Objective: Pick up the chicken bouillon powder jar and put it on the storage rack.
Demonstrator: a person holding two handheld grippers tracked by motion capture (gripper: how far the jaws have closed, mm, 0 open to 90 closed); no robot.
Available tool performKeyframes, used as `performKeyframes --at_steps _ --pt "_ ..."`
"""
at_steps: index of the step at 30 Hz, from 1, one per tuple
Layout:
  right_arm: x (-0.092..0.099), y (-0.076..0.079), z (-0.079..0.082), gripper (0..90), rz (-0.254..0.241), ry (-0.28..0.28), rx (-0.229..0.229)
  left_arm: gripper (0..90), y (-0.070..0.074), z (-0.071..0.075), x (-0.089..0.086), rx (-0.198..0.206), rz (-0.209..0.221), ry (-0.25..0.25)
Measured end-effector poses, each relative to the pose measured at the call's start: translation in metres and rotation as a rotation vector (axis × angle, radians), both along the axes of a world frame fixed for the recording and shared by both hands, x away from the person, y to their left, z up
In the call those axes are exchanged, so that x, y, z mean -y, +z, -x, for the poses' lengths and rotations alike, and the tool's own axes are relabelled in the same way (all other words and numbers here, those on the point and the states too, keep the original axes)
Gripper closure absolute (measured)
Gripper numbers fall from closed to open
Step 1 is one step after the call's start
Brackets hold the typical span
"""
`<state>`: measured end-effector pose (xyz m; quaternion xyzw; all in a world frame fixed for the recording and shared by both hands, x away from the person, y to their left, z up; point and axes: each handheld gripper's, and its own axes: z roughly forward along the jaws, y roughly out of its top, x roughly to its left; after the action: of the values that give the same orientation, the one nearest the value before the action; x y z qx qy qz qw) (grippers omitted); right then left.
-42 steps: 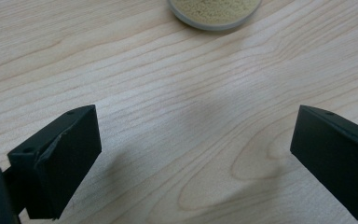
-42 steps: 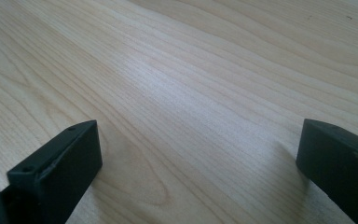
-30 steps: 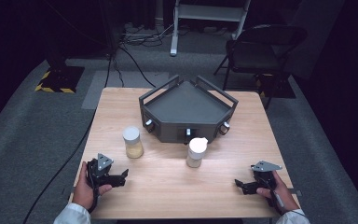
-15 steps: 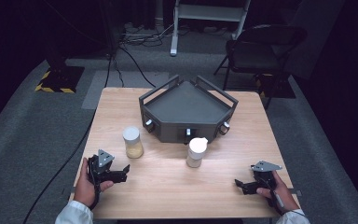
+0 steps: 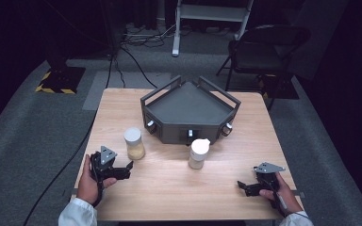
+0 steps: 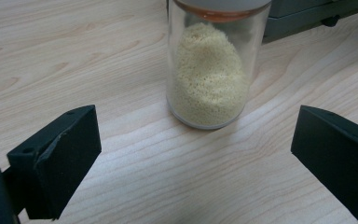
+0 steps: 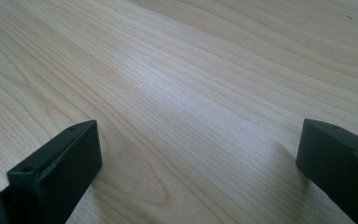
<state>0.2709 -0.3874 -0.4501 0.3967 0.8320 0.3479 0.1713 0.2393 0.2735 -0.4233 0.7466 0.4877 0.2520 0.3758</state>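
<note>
A clear glass jar [image 5: 135, 143] with a white lid, half full of pale yellow grains, stands upright on the wooden table [image 5: 169, 188] at left of centre. My left gripper [image 5: 126, 170] is open just below and left of it; in the left gripper view the jar [image 6: 209, 70] stands a short way beyond the wide-apart jaws. A second, white-capped jar [image 5: 199, 153] stands near the table's middle. My right gripper [image 5: 243, 187] is open near the front right corner, over bare wood [image 7: 191, 93], with nothing between its jaws.
A dark grey angular tray [image 5: 188, 106] with raised rails and small knobs on its front sits at the back centre of the table. Beyond the table are a folding chair [image 5: 264, 52], a white stand [image 5: 212, 12] and cables on the carpet.
My left gripper has edged slightly toward the grain jar. The right gripper and both jars have stayed put.
</note>
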Motion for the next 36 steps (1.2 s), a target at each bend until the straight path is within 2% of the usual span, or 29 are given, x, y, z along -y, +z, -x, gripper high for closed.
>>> performKeyframes --at_steps 22,36 --pt "0.0 0.0 0.0 0.0 0.0 0.0 0.0 1.1 0.003 -0.015 0.003 0.022 0.022 0.007" --pt "0.0 0.0 0.0 0.0 0.0 0.0 0.0 1.0 0.004 -0.026 0.007 0.029 0.026 -0.011"
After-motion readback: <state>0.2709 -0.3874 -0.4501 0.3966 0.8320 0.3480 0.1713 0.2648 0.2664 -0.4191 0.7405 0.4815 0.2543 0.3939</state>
